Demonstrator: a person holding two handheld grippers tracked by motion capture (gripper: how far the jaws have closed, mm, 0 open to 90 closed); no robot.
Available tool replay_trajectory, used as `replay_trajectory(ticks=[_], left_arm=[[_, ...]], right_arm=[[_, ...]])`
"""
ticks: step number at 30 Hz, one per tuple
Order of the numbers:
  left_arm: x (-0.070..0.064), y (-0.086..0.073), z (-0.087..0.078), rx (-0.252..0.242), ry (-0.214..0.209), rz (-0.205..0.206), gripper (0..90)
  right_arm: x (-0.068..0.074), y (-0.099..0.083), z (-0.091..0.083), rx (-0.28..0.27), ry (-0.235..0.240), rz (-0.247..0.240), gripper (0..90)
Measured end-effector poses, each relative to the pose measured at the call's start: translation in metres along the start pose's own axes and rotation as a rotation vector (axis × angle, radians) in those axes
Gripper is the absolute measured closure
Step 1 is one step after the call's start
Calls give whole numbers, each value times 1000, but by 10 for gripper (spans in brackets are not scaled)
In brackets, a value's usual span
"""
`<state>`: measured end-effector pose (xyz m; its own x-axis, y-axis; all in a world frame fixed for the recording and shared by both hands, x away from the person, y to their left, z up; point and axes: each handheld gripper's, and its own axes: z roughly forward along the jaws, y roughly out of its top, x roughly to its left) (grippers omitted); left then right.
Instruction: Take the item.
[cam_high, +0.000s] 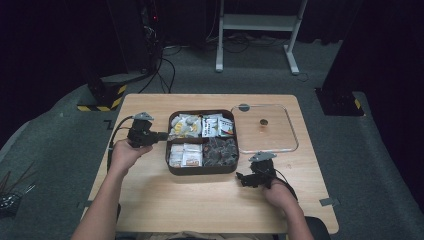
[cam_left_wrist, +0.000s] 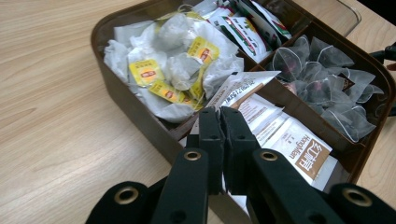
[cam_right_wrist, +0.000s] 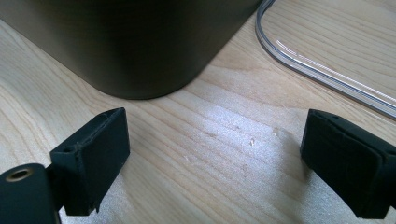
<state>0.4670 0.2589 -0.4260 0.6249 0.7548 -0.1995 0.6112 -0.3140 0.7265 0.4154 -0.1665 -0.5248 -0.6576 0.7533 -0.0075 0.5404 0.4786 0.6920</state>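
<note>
We count one dark brown four-compartment plastic box (cam_high: 171, 167), one clear plastic lid (cam_high: 290, 131) beside it and two black two-jaw grippers, the left gripper (cam_high: 164, 135) and the right gripper (cam_high: 241, 177). Four kinds of tea fill the box (one per compartment); the single bags overlap too much for us to count.

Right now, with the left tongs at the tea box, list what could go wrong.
1. The left tongs look shut on a white sachet that overlaps others; lifting may drag neighbouring sachets out with it.
2. The tongs sit close over the brown box wall; a sideways pull could catch the wall and shift the box.
3. The right tongs rest open on the table beside the clear lid; a careless move could knock it.
</note>
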Motion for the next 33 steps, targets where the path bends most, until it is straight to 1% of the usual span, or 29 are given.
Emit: replay_trajectory(ticks=[6,7,12,18,23,27,28,33], left_arm=[[8,-3,-8,-6,24,-9,880],[9,-3,-9,-9,25,-18,879],[18,-6,-15,-11,47,-32,880],[27,-12,-16,0,65,-55,880],[37,-17,-17,2,92,-76,879],[44,-21,-17,8,97,-101,880],[46,-22,-17,11,102,-99,879],[54,-26,-14,22,112,-121,880]], right_arm=[[0,0,0,0,0,0,80],[0,0,0,-1,0,0,80],[0,0,0,-2,0,-3,80],[0,0,0,-2,0,-3,81],[0,0,0,-2,1,-2,80],[0,0,0,-2,1,-2,81],[0,0,0,-2,1,-2,80],[0,0,0,-2,1,-2,81]])
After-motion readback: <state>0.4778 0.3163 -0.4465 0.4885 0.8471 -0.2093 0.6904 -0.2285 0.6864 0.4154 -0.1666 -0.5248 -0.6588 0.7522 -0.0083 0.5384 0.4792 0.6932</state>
